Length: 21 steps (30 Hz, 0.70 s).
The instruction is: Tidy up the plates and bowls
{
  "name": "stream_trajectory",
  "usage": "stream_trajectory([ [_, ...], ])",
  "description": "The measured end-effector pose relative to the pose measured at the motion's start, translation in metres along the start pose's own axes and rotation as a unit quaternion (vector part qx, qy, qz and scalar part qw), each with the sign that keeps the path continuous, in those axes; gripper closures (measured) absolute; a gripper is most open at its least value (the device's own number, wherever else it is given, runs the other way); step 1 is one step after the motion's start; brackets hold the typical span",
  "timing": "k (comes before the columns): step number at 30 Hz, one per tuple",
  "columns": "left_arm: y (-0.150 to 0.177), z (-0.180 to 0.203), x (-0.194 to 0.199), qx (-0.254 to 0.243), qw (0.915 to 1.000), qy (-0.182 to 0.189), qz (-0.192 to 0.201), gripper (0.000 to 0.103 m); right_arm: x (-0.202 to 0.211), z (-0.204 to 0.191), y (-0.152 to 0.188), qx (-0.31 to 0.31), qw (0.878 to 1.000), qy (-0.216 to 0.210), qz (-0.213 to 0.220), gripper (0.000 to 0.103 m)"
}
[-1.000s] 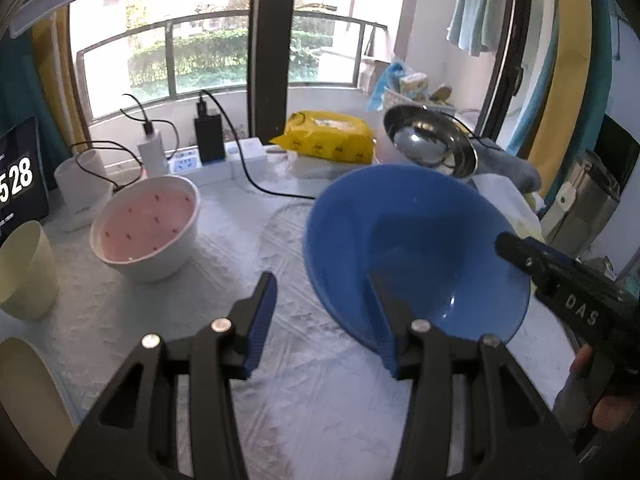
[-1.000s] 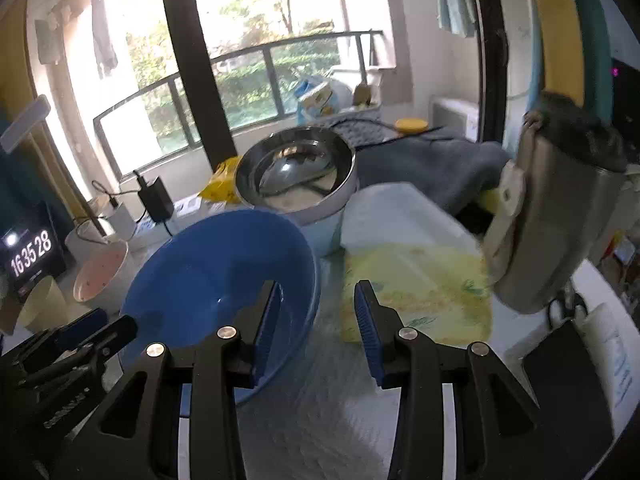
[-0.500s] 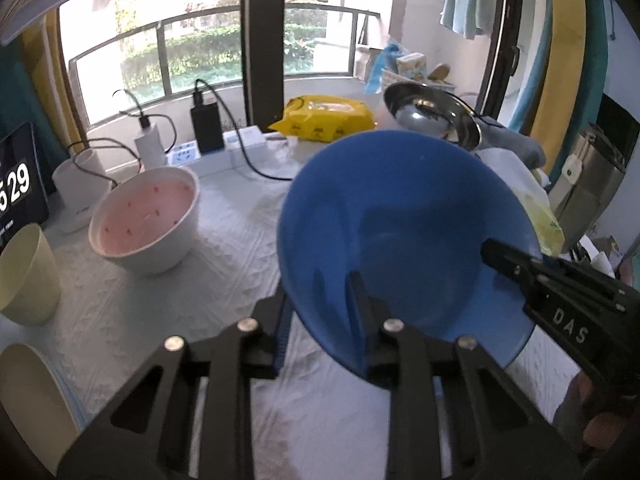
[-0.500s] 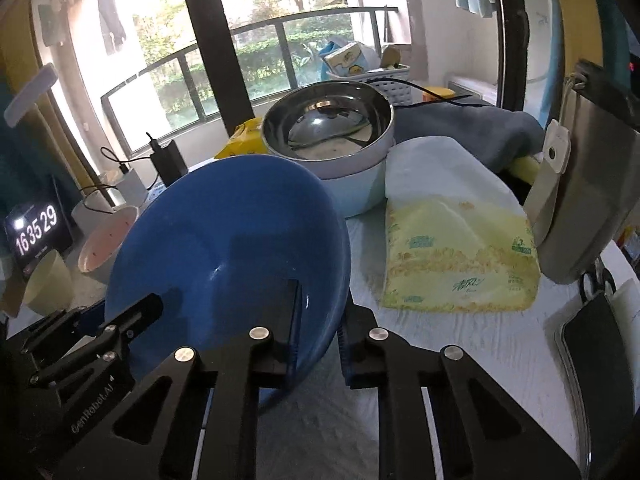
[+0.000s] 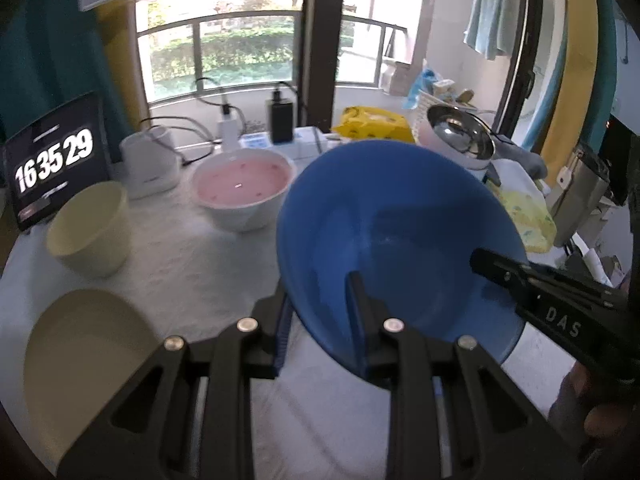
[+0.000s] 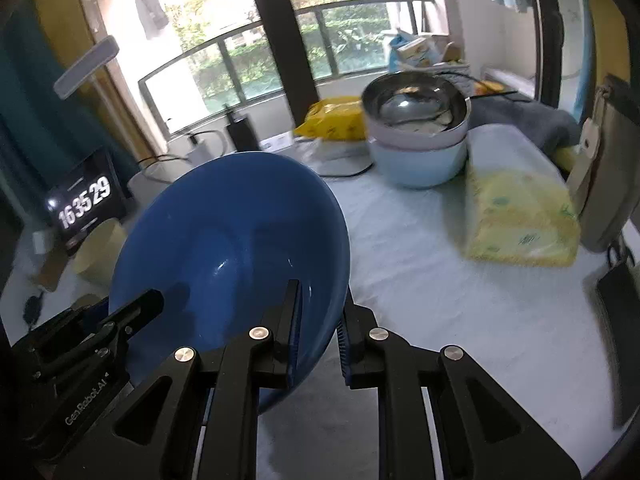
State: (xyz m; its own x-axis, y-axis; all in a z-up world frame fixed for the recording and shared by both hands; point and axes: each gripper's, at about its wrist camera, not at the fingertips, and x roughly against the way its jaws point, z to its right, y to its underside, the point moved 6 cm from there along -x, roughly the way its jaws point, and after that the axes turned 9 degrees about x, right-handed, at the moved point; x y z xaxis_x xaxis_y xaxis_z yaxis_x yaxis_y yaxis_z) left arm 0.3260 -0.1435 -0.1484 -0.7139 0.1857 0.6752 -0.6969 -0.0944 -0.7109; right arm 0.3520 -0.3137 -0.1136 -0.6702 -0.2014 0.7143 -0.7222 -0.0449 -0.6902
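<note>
**Blue bowl comes off the table, pinched at both sides**

Both tools have just closed on the blue bowl (image 5: 396,240). A second ago it sat flat on the white cloth (image 5: 192,280) with the fingers standing wide either side of its rim; now the left gripper (image 5: 320,320) has one finger inside the bowl and one outside, nipped down onto the near wall, and the right gripper (image 6: 318,320) grips the opposite side the same way. Neither pair is fully shut, since the bowl's wall sits between the pads.

The bowl is now tilted and looks lifted clear of the cloth, carried between the two tools. In the left view the pink-lined bowl (image 5: 242,188) now sits closer behind its rim, with the cream cup (image 5: 90,228) and a pale plate (image 5: 84,352) off to the left. The steel bowl (image 6: 416,100), stacked on pale bowls, stands well apart at the back right.

For the task, I judge the pick-up done and the carry under way; where the bowl is headed I cannot tell. Held by thin rims at a slant, it could slip if either side loosens.
</note>
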Motion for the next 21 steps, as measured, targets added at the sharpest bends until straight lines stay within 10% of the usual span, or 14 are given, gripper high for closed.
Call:
stream_trajectory([
  [21,0.047,-0.06,0.034,0.034,0.9978,0.014,-0.055,0.075,0.005,-0.063,0.049,0.002,0.997,-0.03,-0.077,0.085],
])
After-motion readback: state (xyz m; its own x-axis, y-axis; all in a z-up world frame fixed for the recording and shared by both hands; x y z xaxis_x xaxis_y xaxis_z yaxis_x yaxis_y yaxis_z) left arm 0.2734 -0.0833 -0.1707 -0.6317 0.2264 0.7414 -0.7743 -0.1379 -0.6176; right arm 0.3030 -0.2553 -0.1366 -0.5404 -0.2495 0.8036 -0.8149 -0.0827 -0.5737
